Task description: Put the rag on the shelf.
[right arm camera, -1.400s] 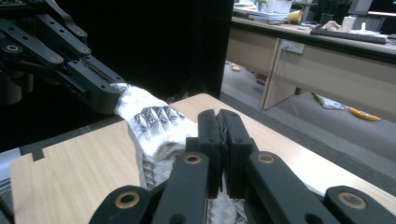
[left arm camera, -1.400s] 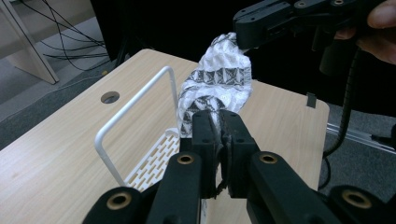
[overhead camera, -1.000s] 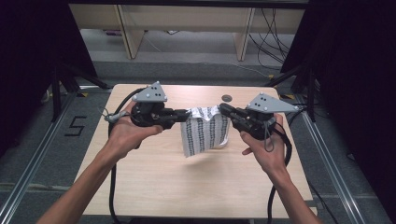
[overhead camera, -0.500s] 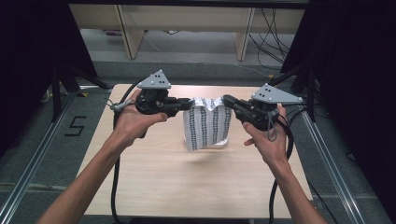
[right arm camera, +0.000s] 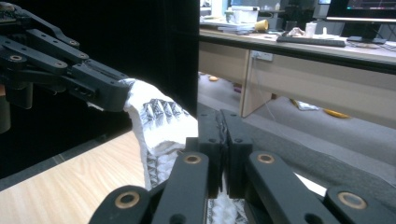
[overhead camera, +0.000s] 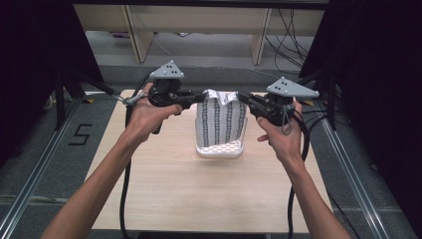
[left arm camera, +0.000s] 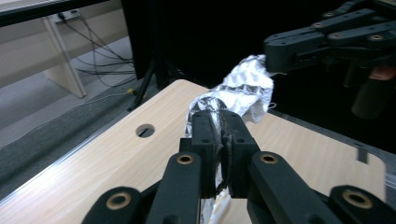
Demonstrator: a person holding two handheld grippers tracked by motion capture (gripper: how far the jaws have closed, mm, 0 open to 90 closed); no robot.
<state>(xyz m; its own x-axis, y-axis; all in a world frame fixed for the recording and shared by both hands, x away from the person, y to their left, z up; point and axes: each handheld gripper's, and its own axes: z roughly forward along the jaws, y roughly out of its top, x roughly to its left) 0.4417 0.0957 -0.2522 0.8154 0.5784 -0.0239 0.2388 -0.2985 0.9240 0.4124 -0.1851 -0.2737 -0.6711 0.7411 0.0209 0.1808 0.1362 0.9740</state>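
White cloth with black patterned stripes, one piece, strung up between two claws over the pale wood desk. Left to right then. Left claw clamped tight on the cloth's top left corner, jaws pressed together with fabric pinched between them, plain enough in the left gripper view. Cloth stretching away from there toward the other claw, so top edge running roughly level, side to side across the desk, rest of it hanging down with the bottom hem resting on the wood. Right claw likewise closed on the top right corner; in the right gripper view fabric bunched at the jaws and leading off to the left claw. Both hands about level with each other, neither nearer; cloth dead centre between them, long axis hanging downward.

Count: one cloth, two claws, two hands, one desk, one round hole in the desk's far corner. Looks like a spread-or-fold job; next move probably hinges on keeping that top edge taut and level.
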